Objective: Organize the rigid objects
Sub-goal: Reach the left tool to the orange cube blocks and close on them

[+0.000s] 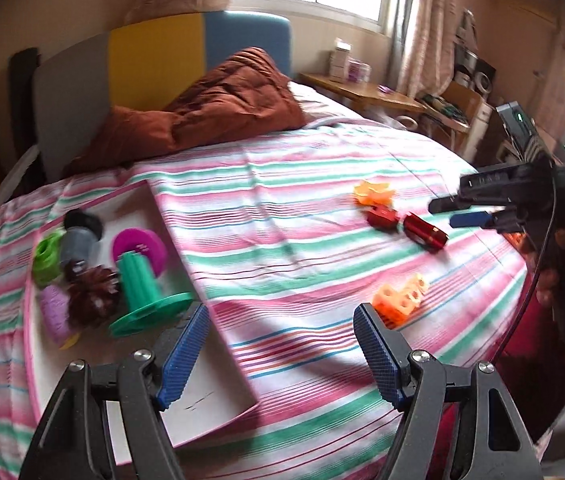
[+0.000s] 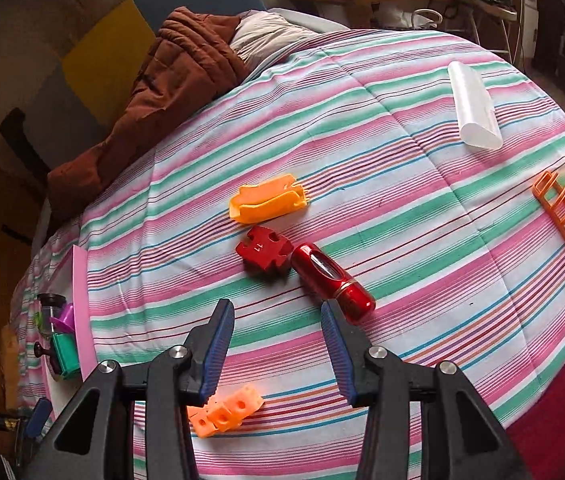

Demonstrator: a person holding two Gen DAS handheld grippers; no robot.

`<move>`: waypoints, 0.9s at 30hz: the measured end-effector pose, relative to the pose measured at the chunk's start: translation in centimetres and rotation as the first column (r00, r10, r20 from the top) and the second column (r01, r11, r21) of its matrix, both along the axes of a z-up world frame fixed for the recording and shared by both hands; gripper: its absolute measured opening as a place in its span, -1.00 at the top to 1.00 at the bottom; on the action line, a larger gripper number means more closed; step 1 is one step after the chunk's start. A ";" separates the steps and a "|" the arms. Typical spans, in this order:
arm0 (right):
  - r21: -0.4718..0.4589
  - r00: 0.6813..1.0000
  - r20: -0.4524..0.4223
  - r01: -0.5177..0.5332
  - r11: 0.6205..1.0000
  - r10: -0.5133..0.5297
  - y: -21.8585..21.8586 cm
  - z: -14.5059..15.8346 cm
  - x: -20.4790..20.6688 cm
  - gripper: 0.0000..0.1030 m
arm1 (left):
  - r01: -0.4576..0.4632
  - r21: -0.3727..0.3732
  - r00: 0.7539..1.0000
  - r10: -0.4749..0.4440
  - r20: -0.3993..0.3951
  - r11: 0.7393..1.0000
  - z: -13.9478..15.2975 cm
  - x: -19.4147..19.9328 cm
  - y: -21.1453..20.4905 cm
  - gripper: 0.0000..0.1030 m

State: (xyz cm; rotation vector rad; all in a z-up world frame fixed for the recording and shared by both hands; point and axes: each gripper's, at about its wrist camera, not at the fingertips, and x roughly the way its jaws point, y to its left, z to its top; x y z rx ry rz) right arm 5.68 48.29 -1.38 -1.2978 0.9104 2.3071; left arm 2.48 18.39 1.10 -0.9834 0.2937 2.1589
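While several toys are already sitting in the white tray (image 1: 218,376) at the left, the right gripper (image 2: 278,344), released and empty, is hovering near the red cylinder (image 2: 332,282), and the left gripper (image 1: 282,344) is waiting open over the bed (image 1: 282,184).

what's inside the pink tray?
The pink tray holds a green spool, magenta disc, grey cylinder, lime ring and brown burr. Anything beneath them is hidden.

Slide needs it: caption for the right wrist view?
Open right gripper hovers over striped bedspread near red cylinder and red block.
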 end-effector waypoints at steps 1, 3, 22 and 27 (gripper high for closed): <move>-0.038 1.000 -0.025 -0.001 0.999 0.000 0.3 -0.1 0.2 0.12 | 0.035 -0.001 0.999 -0.035 0.010 0.999 -0.2 0.1 0.9 -0.46; -0.072 0.997 -0.075 -0.003 0.997 -0.002 0.5 0.0 0.3 0.12 | 0.094 -0.010 0.995 -0.094 0.025 0.996 -0.8 0.4 2.6 -0.46; -0.280 0.953 -0.255 0.088 0.956 -0.162 3.3 -0.4 2.0 0.12 | 0.392 -0.140 0.919 -0.380 0.108 0.909 -7.4 0.4 13.7 -0.22; -0.293 0.944 -0.258 0.124 0.948 -0.203 3.8 -0.5 2.4 0.12 | 0.376 -0.113 0.926 -0.370 0.075 0.920 -7.5 0.8 12.9 0.04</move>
